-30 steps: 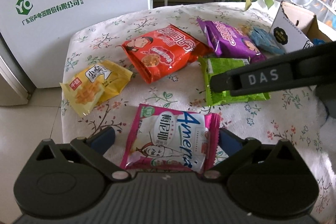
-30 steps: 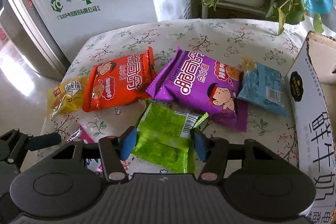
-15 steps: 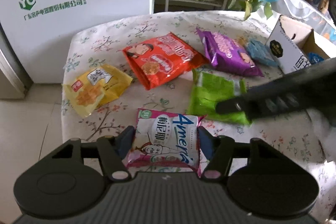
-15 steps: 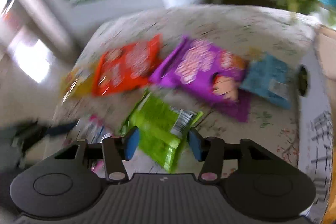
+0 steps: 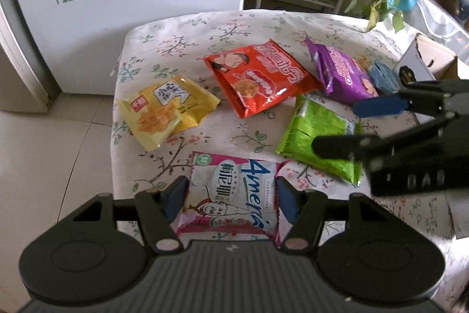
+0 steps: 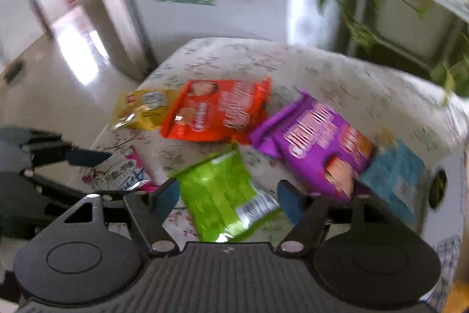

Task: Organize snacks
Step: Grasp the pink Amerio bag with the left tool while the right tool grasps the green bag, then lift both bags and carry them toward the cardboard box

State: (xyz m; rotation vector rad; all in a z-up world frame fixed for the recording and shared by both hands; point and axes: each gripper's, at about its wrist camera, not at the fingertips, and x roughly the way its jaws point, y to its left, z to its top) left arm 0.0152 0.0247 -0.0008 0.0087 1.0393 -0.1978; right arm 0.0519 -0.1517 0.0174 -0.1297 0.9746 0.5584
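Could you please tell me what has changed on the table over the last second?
The left tool narrowed around the pink packet. The right tool closed in on the green packet, which has tilted and turned. The yellow, red, purple and blue packets stayed put.

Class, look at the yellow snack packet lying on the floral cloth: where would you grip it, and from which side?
Grip the yellow packet across its two long edges near the middle, coming down from above. It lies flat with clear cloth on its left and near sides; the orange packet sits close on its right, so a low sideways approach looks awkward.
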